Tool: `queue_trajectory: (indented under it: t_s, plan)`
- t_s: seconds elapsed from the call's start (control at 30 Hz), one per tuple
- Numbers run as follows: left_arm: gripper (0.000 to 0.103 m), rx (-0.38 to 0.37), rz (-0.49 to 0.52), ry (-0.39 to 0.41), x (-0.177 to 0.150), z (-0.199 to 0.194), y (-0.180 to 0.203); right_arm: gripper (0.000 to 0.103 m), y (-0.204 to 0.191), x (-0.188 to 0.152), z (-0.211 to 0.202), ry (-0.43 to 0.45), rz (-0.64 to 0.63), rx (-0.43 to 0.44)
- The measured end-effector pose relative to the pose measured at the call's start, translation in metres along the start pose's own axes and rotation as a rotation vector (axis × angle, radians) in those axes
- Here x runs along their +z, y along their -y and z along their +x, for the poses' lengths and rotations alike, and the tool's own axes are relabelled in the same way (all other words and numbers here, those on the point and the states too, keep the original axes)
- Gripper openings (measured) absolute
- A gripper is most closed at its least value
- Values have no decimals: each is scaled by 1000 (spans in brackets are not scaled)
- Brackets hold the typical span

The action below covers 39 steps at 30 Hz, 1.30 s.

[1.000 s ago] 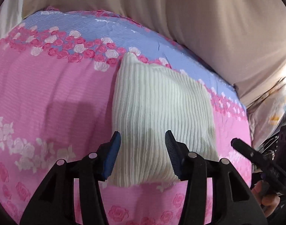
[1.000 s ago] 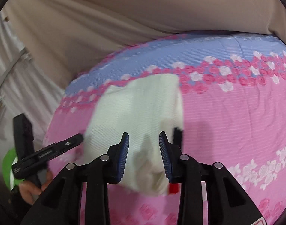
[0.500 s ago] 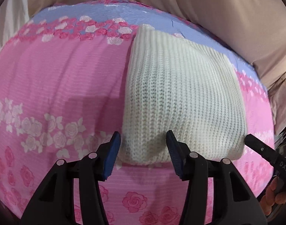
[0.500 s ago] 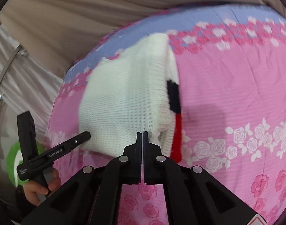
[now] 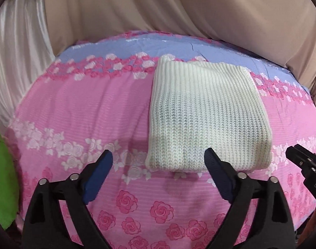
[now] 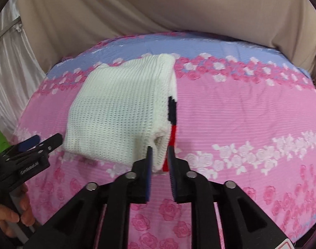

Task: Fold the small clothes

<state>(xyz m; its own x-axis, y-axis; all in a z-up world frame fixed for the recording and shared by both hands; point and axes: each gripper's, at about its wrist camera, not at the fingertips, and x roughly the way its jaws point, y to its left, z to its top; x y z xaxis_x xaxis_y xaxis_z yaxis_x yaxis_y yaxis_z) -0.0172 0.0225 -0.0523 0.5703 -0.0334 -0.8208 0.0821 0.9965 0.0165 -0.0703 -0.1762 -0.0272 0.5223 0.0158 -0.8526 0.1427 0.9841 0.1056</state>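
Observation:
A cream knitted garment (image 5: 205, 116) lies folded into a thick rectangle on the pink rose-print bed sheet (image 5: 79, 112). My left gripper (image 5: 159, 161) is wide open and empty, just short of the garment's near edge. In the right wrist view the garment (image 6: 118, 112) shows black and red stripes (image 6: 172, 114) along its right edge. My right gripper (image 6: 159, 155) is a little open and empty, its tips at the garment's near right corner. The left gripper also shows in the right wrist view (image 6: 39, 143), and the right one in the left wrist view (image 5: 303, 161).
A beige curtain (image 5: 178, 6) hangs behind the bed, with white fabric (image 5: 17, 58) at the left. A blue band (image 5: 178, 45) runs along the sheet's far edge. A green object (image 5: 2, 178) sits at the left edge.
Both grippers have drawn back from the garment. The left jaws have opened wider. The right jaws, shut half a second ago, have parted a little. The garment lies still.

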Motion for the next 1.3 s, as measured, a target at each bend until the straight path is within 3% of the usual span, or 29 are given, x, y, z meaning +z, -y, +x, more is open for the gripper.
queue_trajectory:
  t_s: [0.03,0.1,0.23,0.53,1.3]
  plan:
    - [89,7,-2,3,0,0,1,35,1,-1,-1,7,12,-14]
    - [91,16,-3,-9,0,5,4,40,7,-5,2,-9,41,-23]
    - [91,28,-23,-43,-7,14,9,41,13,-17,11,-62,97,-49]
    - [91,50,-32,-59,-17,18,11,48,-3,-27,6,-22,49,-78]
    - [91,74,41,-41,-18,16,25,49,-28,-27,12,-23,-27,-85]
